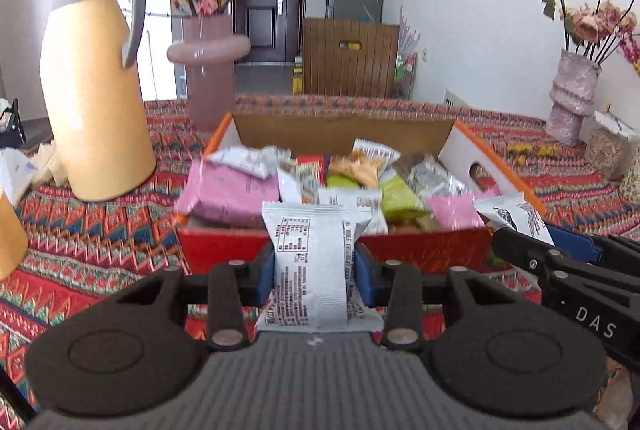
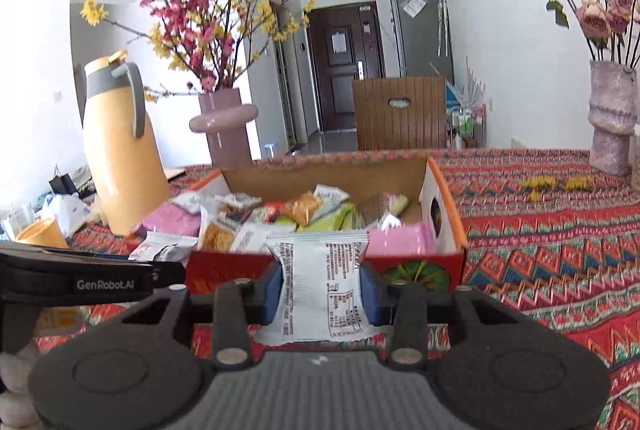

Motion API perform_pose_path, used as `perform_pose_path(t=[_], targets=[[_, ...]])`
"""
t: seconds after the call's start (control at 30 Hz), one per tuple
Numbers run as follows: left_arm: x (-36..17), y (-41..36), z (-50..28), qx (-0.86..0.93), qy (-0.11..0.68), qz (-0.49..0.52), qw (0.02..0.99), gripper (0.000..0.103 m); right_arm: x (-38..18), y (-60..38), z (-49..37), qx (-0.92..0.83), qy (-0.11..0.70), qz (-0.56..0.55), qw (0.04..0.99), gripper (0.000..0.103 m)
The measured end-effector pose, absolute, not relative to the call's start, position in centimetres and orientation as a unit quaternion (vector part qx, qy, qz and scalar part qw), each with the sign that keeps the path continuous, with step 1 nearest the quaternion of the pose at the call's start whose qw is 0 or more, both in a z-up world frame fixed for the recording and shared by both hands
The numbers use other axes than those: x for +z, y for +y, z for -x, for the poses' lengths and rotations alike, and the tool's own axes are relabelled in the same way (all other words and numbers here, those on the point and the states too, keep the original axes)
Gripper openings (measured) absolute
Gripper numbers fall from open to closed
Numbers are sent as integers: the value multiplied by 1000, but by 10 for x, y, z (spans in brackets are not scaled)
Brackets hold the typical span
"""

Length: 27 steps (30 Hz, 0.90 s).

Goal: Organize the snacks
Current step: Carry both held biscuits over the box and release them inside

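Clamped between the blue pads of the left gripper (image 1: 315, 272): a white crinkled-foil snack packet (image 1: 310, 270), flat and rectangular, serrated top seam, black printed table facing the lens, held upright just short of the box. Pinched the same way in the right gripper (image 2: 320, 292): a second white packet (image 2: 320, 286), print running sideways, lower edge hanging free below the pads. Straight ahead, an open cardboard box (image 1: 420, 254) with a glossy red front wall, orange-edged side flaps, plain brown inner back wall. Heaped inside, loose wrappers (image 1: 352, 181): pink, lime green, silver, orange, some riding above the rim. Underneath, a woven tablecloth (image 1: 100, 242) in red zigzag bands. To the left, well apart from the box, a smooth yellow thermos jug (image 1: 96, 101) with grey handle; behind it a matte pink vase (image 1: 210, 69) of blossom branches. Far right, a rough lilac vase (image 2: 612, 117) with dried roses. Bare cloth right of the box, wide and flat.
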State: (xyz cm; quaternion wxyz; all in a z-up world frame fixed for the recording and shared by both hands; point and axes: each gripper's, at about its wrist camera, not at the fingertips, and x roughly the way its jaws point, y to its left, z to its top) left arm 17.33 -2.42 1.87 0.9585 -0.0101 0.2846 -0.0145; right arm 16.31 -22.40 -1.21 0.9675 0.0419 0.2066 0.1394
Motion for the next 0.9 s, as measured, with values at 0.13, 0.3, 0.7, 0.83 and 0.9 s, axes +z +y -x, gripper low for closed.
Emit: perform_pose_path(t=[0.13, 0.3, 0.7, 0.83, 0.9], targets=[[37, -23, -183, -7, 259, 12, 966, 41, 3, -225, -173, 131, 183, -40, 974, 39], [56, -19, -197, 2, 236, 21, 971, 41, 18, -224, -194, 124, 164, -39, 978, 40], [64, -7, -240, 49, 205, 44, 977, 41, 24, -214, -248, 109, 158, -38, 981, 40], [50, -3, -251, 64, 201, 46, 976, 41, 8, -209, -256, 96, 164, -35, 981, 39], [41, -3, -254, 71, 197, 40, 977, 41, 1, -206, -258, 94, 169, -28, 981, 39]])
